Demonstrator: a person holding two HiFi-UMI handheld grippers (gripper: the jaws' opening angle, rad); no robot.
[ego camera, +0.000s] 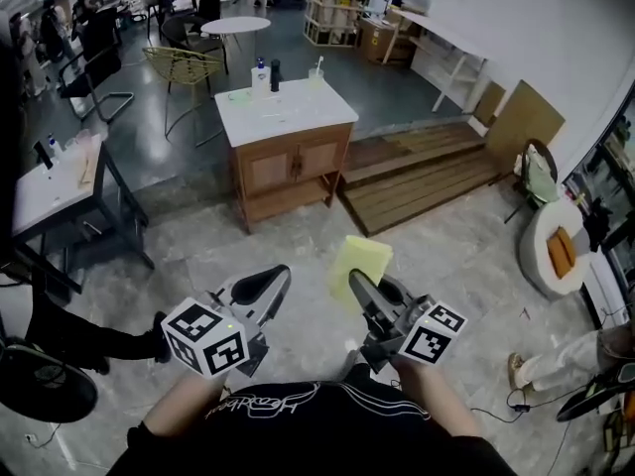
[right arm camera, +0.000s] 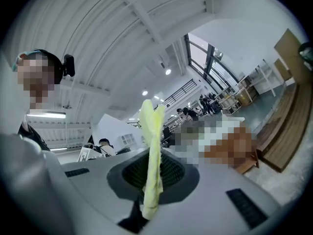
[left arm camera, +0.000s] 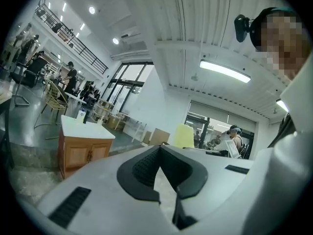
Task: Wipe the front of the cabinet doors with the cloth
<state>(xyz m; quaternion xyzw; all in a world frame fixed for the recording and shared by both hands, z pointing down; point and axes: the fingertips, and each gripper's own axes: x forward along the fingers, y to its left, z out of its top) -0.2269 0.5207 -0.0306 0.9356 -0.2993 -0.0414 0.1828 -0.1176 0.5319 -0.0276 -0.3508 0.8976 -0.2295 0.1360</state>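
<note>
Right gripper (ego camera: pixel 359 286) clamped on yellow cloth (ego camera: pixel 360 259), cloth standing upright above jaws. Left gripper (ego camera: pixel 281 274) jaws together, nothing between. Cabinet (ego camera: pixel 288 167) well ahead across floor. Best play: close in, firm pinch, press cloth flat against doors (ego camera: pixel 295 165), not edge-on.

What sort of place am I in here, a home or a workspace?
Probably a big open workshop or studio hall, not a home: a lone wooden cabinet stands on bare floor, with a round table, chairs and open shelving behind.
</note>
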